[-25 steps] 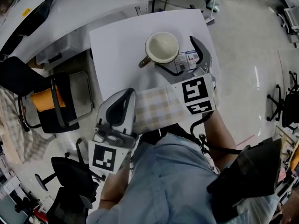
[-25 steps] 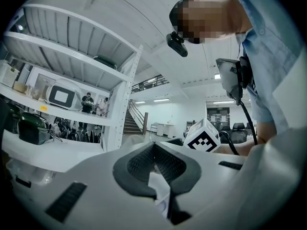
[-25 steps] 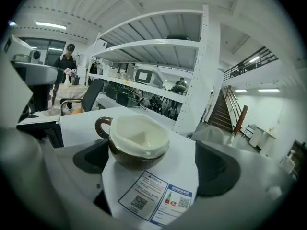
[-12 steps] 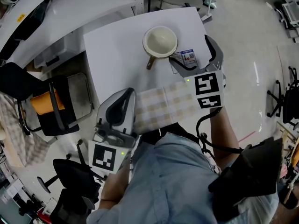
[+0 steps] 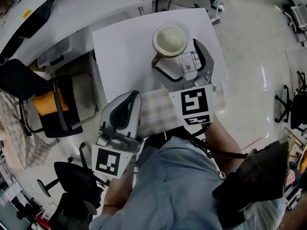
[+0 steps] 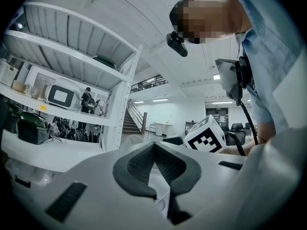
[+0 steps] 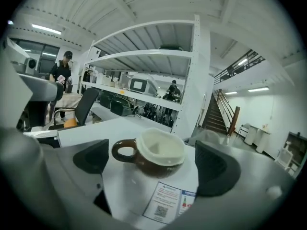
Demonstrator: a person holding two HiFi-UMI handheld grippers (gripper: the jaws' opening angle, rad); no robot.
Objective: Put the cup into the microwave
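Note:
A brown cup (image 5: 169,40) with a cream inside stands upright on the white table top (image 5: 124,51), its handle (image 5: 157,59) pointing toward me. My right gripper (image 5: 177,56) is open just short of it, jaws either side of a printed label (image 5: 186,61). In the right gripper view the cup (image 7: 153,155) sits centred ahead of the two dark pads (image 7: 91,156), handle at left, with nothing touching it. My left gripper (image 5: 122,110) is shut and empty near my body; its closed fingertips (image 6: 156,164) point up at shelving.
A checked cloth (image 5: 160,111) lies at the table's near edge. Black chairs (image 5: 57,104) stand to the left, bare floor (image 5: 259,56) to the right. White shelves (image 6: 67,75) carry a white appliance with a dark window (image 6: 61,96).
The right gripper swung out to the right of the cup, then came back to sit behind it, jaws straddling the label. The left gripper has not moved.

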